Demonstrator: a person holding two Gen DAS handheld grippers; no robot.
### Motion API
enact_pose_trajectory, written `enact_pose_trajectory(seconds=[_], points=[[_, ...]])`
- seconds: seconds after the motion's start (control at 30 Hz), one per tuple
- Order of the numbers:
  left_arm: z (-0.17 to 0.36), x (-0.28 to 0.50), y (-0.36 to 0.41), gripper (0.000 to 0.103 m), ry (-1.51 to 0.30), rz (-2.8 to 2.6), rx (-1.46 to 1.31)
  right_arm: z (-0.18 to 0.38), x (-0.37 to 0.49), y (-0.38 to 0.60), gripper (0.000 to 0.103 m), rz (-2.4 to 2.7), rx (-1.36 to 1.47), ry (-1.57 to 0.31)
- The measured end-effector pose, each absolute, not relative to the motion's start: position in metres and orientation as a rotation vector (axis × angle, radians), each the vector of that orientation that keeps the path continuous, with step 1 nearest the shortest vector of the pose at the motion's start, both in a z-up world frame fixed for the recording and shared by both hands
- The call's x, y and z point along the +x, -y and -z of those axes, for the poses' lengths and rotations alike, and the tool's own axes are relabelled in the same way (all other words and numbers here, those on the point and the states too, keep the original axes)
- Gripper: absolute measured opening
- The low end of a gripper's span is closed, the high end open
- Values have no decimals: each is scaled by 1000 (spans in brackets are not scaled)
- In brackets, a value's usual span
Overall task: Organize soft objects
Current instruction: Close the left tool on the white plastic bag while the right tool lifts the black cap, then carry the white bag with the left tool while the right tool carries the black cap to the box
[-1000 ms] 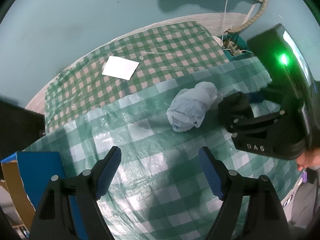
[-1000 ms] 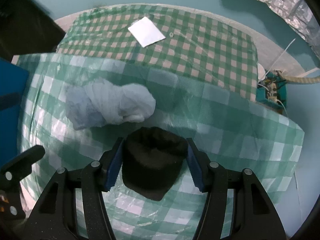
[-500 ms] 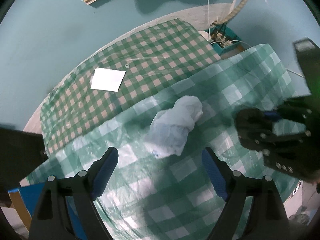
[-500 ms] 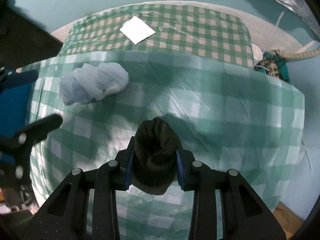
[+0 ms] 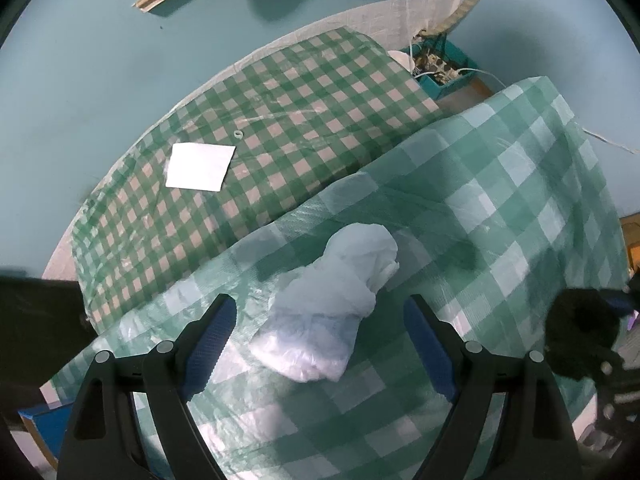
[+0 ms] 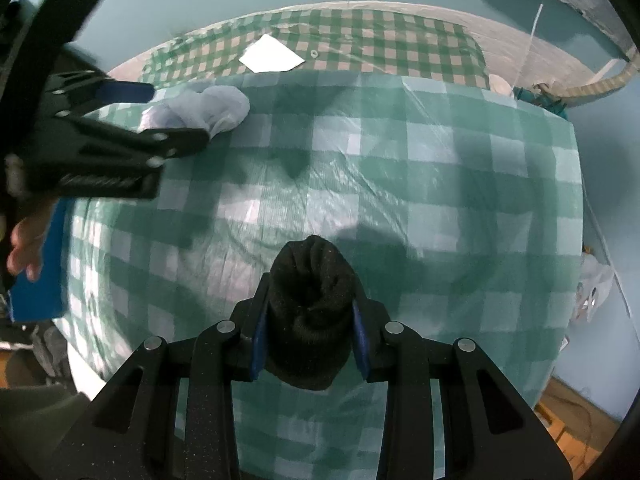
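The big green-and-white checked plastic sheet (image 5: 520, 184) covers the near table and is my ref for everything. Behind it, w/ a finer check, lies the small-check tablecloth (image 5: 280, 112), partly tucked under the sheet's far edge. On that cloth sits a white paper square (image 5: 200, 166), well back from the sheet's edge, w/ a tiny ring just beside it.

On the sheet, near its far-left part, lies the crumpled pale blue-white cloth bundle (image 5: 332, 304). My left gripper (image 5: 320, 344) hangs over it pointing down, jaws spread wide; the bundle sits between the blue pads (image 5: 210, 336) but they're apart from it on both sides, so nothing's gripped.

My right gripper (image 6: 308, 332) is over the sheet's near-middle, jaws drawn in and just been closing, pads pressed on both sides of a rolled black knit sock (image 6: 312, 304), lifted clear of the sheet. In the left view that sock shows dark at the sheet's right edge.

Beyond the sheet's far-right corner: a teal bin (image 5: 444, 66) w/ cables.
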State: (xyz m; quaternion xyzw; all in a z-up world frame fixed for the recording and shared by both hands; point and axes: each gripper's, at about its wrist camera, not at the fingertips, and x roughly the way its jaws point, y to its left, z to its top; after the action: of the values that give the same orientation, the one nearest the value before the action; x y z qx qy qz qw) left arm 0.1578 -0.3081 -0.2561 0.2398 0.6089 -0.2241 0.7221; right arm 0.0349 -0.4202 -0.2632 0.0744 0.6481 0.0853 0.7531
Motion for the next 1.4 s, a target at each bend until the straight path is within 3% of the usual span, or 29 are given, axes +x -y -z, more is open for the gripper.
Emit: enact_pose_trajectory(seconds=[0.07, 0.2, 0.33, 1.4], points=[[258, 158, 309, 83, -1340, 489, 530, 260, 29, 422, 33, -182, 170, -1408], [263, 161, 306, 55, -1352, 470, 525, 255, 22, 428, 33, -170, 193, -1399], [261, 161, 299, 49, -1350, 464, 483, 250, 18, 432, 33, -164, 208, -1391], [187, 71, 224, 48, -1264, 312, 296, 181, 17, 409, 33, -203, 130, -1291]])
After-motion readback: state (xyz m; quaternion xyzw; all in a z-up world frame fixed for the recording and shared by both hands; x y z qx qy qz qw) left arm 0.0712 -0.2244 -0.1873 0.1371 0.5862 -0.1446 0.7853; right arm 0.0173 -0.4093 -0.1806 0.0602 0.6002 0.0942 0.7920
